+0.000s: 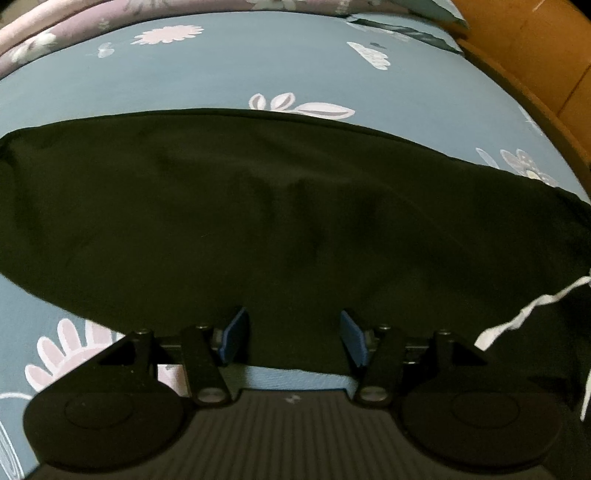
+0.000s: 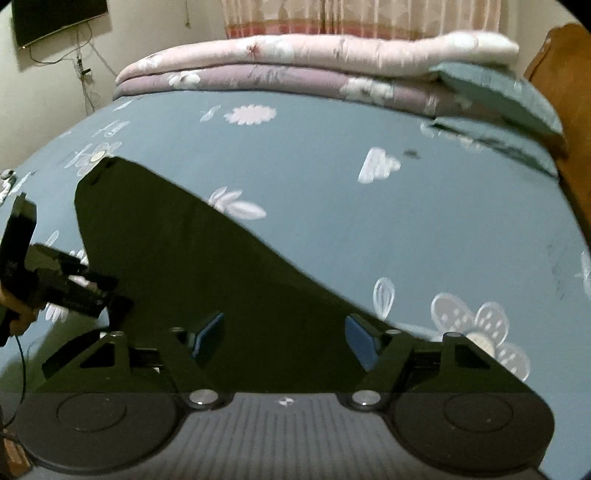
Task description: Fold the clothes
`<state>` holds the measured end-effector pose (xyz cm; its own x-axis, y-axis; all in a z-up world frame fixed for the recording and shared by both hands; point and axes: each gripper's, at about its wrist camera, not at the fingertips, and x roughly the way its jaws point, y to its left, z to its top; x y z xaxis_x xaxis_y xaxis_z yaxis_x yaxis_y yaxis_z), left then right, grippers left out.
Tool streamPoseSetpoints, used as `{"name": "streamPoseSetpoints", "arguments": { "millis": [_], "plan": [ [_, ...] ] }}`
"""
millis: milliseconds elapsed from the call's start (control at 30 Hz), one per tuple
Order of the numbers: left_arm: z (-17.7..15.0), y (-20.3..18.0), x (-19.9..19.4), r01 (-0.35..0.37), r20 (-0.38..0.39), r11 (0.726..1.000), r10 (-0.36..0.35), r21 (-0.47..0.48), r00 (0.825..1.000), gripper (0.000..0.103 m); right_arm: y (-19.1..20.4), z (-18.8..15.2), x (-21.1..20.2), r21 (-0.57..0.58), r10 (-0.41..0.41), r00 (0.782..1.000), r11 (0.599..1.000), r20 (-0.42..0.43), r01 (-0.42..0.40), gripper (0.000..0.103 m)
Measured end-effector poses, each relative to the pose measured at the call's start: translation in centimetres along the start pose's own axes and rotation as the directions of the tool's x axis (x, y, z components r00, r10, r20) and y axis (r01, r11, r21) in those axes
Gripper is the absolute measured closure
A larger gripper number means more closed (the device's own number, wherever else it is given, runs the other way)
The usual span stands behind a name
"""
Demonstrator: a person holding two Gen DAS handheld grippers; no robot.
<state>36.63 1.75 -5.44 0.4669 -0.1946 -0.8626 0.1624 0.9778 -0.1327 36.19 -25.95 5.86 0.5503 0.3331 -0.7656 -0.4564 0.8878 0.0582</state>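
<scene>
a black garment (image 1: 258, 206) is spread flat on a bed covered by a blue sheet (image 2: 369, 229) printed with pale flowers; nothing lies on top of the cloth. at the far side of the bed folded quilts (image 2: 295, 62) in pink and mauve are stacked, with blue-grey pillows (image 2: 498, 96) beside them against a wooden headboard (image 2: 561, 74). behind the quilts a striped curtain (image 2: 351, 18) is seen, and a dark screen (image 2: 55, 18) with loose cables is mounted on the wall at upper left. a white drawstring (image 1: 528, 314) trails from the right end of the garment in the left wrist view. no containers are seen.

the left gripper (image 1: 291, 336) is held low over the near hem of the garment, its blue-padded jaws spread wide with the black cloth between and beneath them; whether the pads touch the cloth cannot be told. in the right wrist view this gripper (image 2: 92, 288) is seen from the side at the left edge, gripped by a hand (image 2: 18, 314). the right gripper (image 2: 284, 339) is poised above the near part of the garment, close to its slanting right edge, its jaws likewise wide apart and closed on nothing
</scene>
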Motion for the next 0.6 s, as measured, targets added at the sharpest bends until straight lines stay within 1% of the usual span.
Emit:
{"name": "streamPoseSetpoints", "arguments": {
  "millis": [100, 200, 333, 433, 567, 600],
  "plan": [
    [-0.2, 0.6, -0.3, 0.038, 0.009, 0.999, -0.038, 0.023, 0.999, 0.045, 0.4, 1.5, 0.5, -0.018, -0.012, 1.0, 1.0, 0.002, 0.012, 0.027],
    [-0.3, 1.1, -0.8, 0.057, 0.018, 0.998, -0.057, -0.005, 0.998, 0.045, 0.6, 2.7, 1.7, -0.042, -0.009, 1.0, 0.999, -0.011, 0.008, 0.027],
    [-0.7, 1.9, -2.5, 0.049, 0.054, 0.997, -0.046, -0.057, 0.997, 0.046, 0.1, 3.9, 5.2, -0.079, 0.02, 0.998, 0.997, -0.055, -0.024, 0.027],
    [-1.3, 3.3, -3.7, 0.049, 0.072, 0.99, -0.04, -0.13, 0.997, 0.046, -0.3, 4.3, 7.8, -0.105, 0.052, 0.995, 0.993, -0.083, -0.061, 0.027],
    [-2.3, 5.2, -4.9, 0.021, 0.068, 0.978, -0.007, -0.207, 0.998, 0.046, -0.6, 4.7, 11.1, -0.136, 0.099, 0.989, 0.984, -0.11, -0.114, 0.027],
    [-2.5, 5.8, -4.9, 0.032, 0.062, 0.973, -0.018, -0.229, 0.998, 0.046, -0.7, 4.8, 11.7, -0.136, 0.11, 0.988, 0.983, -0.112, -0.125, 0.027]
  ]
}}
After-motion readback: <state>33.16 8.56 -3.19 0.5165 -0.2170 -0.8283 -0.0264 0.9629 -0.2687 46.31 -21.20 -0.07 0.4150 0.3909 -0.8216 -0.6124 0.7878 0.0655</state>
